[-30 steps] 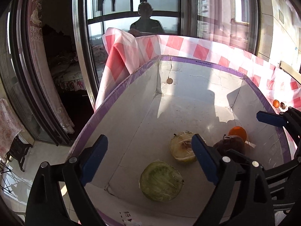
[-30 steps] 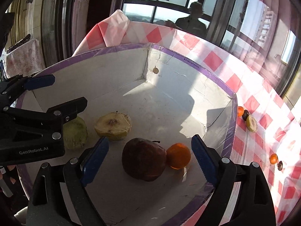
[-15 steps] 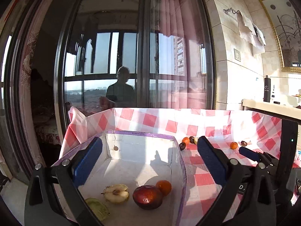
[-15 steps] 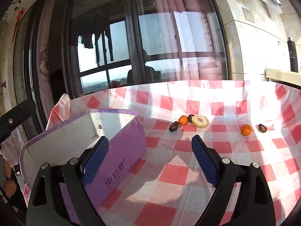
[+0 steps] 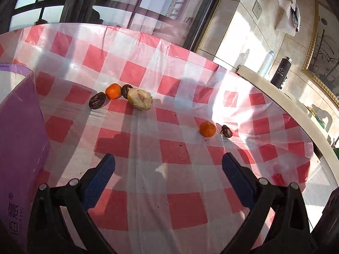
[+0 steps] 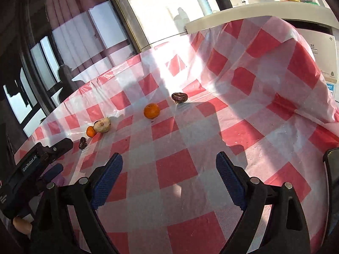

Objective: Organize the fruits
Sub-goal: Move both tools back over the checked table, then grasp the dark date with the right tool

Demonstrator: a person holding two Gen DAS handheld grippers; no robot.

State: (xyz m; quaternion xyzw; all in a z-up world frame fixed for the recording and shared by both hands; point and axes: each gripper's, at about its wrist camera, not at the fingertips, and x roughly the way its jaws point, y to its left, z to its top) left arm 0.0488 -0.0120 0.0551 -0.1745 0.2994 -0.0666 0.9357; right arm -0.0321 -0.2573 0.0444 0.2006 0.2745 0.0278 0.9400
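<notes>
We see the table (image 5: 173, 152) under its red-and-white checked cloth, with the purple box (image 5: 19, 139) standing at its left edge in the left wrist view only; its inside is hidden from both cameras, so we cannot say what it already holds. We judge the sorting unfinished, since five pieces lie loose on the cloth.

The largest is the cut pear half (image 5: 140, 99), touching a small orange (image 5: 113, 91) and a dark date (image 5: 126, 90), with another date (image 5: 97, 103) just beside them. Well apart to the right sit a second orange (image 5: 207, 129) and a shrivelled date (image 5: 226, 131).

The left gripper (image 5: 168, 175) and the right gripper (image 6: 169, 176) both hang spread wide over bare cloth, holding nothing.

The right wrist view alone shows the left gripper's body from the side, and a fingertip below it; there one date of the cluster is hidden.
</notes>
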